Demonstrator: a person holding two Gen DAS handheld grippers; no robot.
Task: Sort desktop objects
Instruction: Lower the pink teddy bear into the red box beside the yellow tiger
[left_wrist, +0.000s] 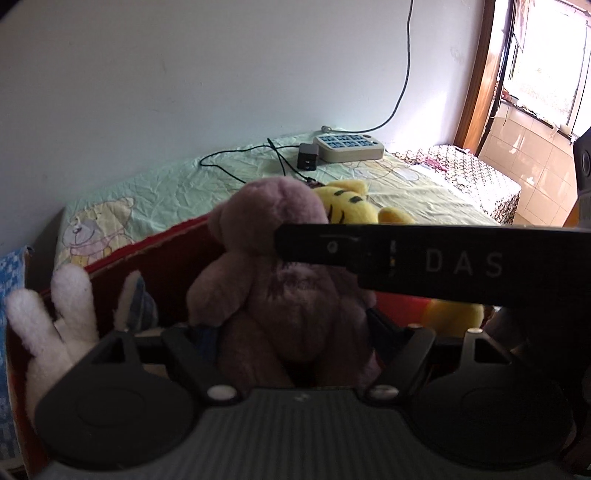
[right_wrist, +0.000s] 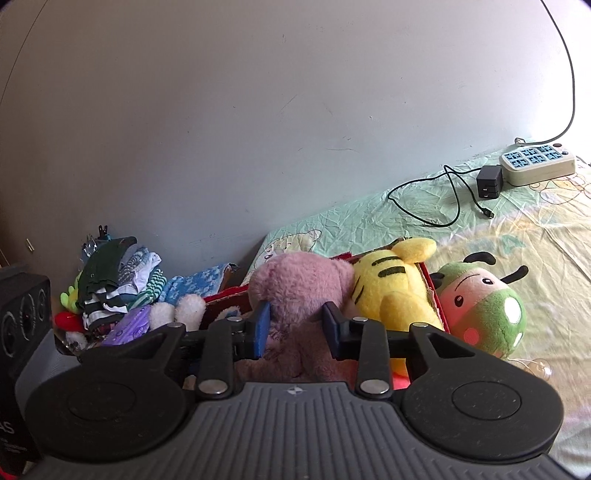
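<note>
Two grippers pinch the pink bear mid-frame over the red box, half-closed; next, lower and release.

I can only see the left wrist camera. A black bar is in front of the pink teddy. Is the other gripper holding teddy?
Observer: It looks so. In the right wrist view, the right gripper has its fingers pressed on both sides of the pink teddy.
Operator: Is any toy outside the red box?
Observer: Yes, a green bug plush lies on the sheet just right of the red box.
Operator: What's way over on the left?
Observer: A pile of clothes against the wall.
</note>
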